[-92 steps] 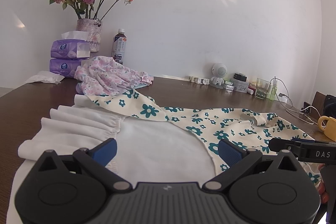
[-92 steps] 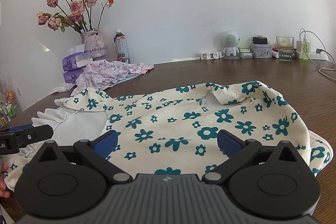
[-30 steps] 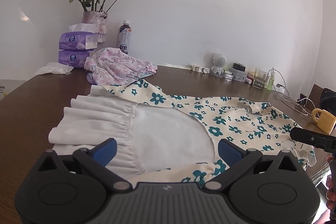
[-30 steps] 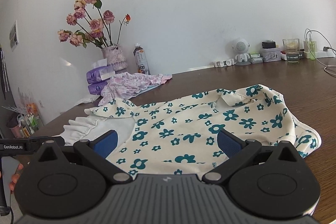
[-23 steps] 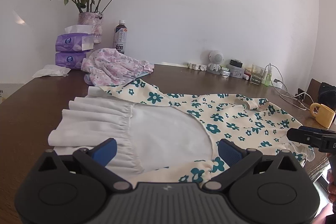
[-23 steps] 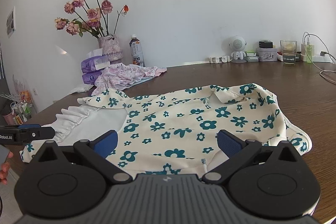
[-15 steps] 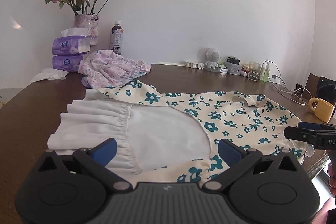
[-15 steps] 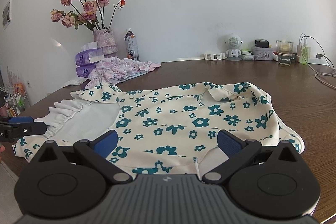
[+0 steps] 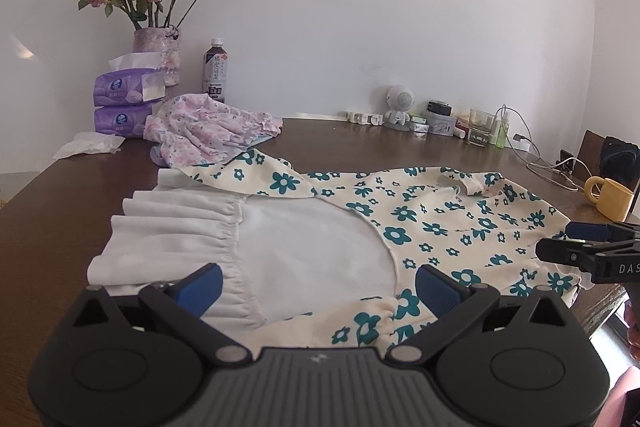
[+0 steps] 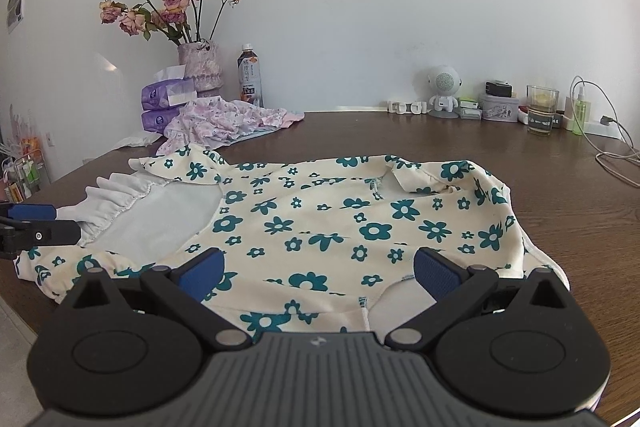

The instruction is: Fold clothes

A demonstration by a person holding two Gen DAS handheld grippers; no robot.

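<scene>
Cream floral garment (image 10: 328, 223) spread flat along table's (image 10: 540, 179) near edge; left gripper (image 9: 316, 285) and right gripper (image 10: 316, 273) spread wide, empty.

My left gripper (image 9: 316, 281): black linkage arms, silver pivot screws, blue ribbed finger pads (image 9: 436, 285), grey ridged housing with a small logo. My right gripper (image 10: 316, 269) matches; its side reads white "DAS".

We see soft matt cloth in the flower-print garment (image 10: 340, 223), its white panel (image 9: 312, 251) smooth and its frill gathered. The desk (image 10: 460, 143) is dark wood with a faint sheen. Our gripper bodies look like matt black plastic, the fingers (image 9: 198, 283) padded in textured blue. At right, a glossy yellow mug (image 9: 610, 197).
</scene>
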